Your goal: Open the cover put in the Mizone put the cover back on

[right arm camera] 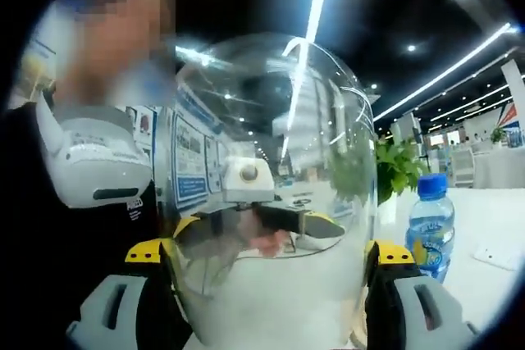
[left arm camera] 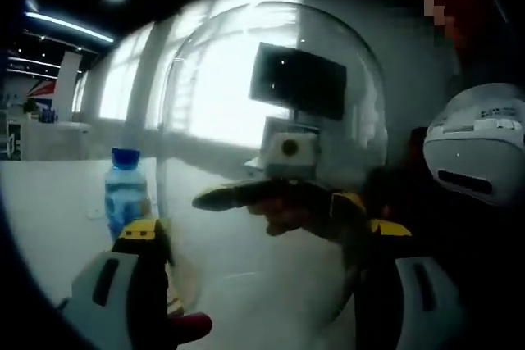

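Tongs: left gripper (left arm camera: pixel 262 284) and right gripper (right arm camera: pixel 271 301) each have jaws standing wide on either side of the clear dome cover (right arm camera: pixel 275 202). Whether they press its wall I cannot tell; the dome seems held between the two tools from opposite sides.
Cover: transparent, rounded top, straight sides, thin and glossy. Probably light, stiff, slippery and easily cracked; best gripped low, near the rim, with gentle even pressure.
Bottle: Mizone bottle (left arm camera: pixel 125 194), blue cap, pale blue label, upright on the white table (left arm camera: pixel 49 202), beside the dome and outside it. Likely light plastic, a little squashy; take it round the middle.
Person: opposite, dark clothing.
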The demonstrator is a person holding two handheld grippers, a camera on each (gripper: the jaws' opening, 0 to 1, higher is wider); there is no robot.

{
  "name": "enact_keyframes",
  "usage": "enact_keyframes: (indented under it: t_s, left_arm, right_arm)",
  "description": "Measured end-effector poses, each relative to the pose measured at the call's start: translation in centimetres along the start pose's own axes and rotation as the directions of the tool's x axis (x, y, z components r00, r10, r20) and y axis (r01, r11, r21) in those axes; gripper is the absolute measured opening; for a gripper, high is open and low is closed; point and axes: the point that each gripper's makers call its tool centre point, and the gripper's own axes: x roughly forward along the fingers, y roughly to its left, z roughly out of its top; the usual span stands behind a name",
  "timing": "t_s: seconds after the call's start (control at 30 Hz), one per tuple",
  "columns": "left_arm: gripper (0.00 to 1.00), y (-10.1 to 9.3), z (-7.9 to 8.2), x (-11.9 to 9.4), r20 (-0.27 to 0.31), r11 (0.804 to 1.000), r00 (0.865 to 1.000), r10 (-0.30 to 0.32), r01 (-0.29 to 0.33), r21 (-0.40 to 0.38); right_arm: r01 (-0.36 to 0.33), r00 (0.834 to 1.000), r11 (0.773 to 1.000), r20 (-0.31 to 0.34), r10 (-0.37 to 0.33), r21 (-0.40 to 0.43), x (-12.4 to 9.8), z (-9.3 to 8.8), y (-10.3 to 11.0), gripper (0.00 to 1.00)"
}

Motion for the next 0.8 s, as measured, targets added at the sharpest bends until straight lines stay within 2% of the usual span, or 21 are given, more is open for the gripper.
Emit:
enact_keyframes:
  t_s: [0.1, 0.33, 0.43, 0.8]
  left_arm:
    - [0.85, 0.0, 0.5, 0.1, -0.02, 1.0, 1.0, 0.004, -0.003, 0.011]
    - [0.85, -0.1, 1.8, 0.0, -0.021, 1.0, 1.0, 0.009, -0.009, 0.023]
    - [0.85, 0.0, 2.8, 0.0, -0.01, 1.0, 1.0, 0.013, -0.013, 0.019]
    - [0.85, 0.2, 6.4, 0.0, -0.028, 0.999, 0.999, 0.031, -0.03, 0.026]
  right_arm:
    - [-0.003, 1.0, 1.0, -0.002, 0.003, -0.007, 0.0, 0.5, -0.2, 0.9]
    - [-0.004, 1.0, 1.0, 0.003, 0.005, -0.018, 0.6, 2.0, 0.2, 0.9]
    - [-0.004, 1.0, 1.0, 0.011, 0.004, -0.012, 0.9, 2.9, 0.1, 0.9]
    - [-0.012, 0.999, 1.0, 0.034, 0.012, -0.01, 1.7, 6.6, -0.1, 0.9]
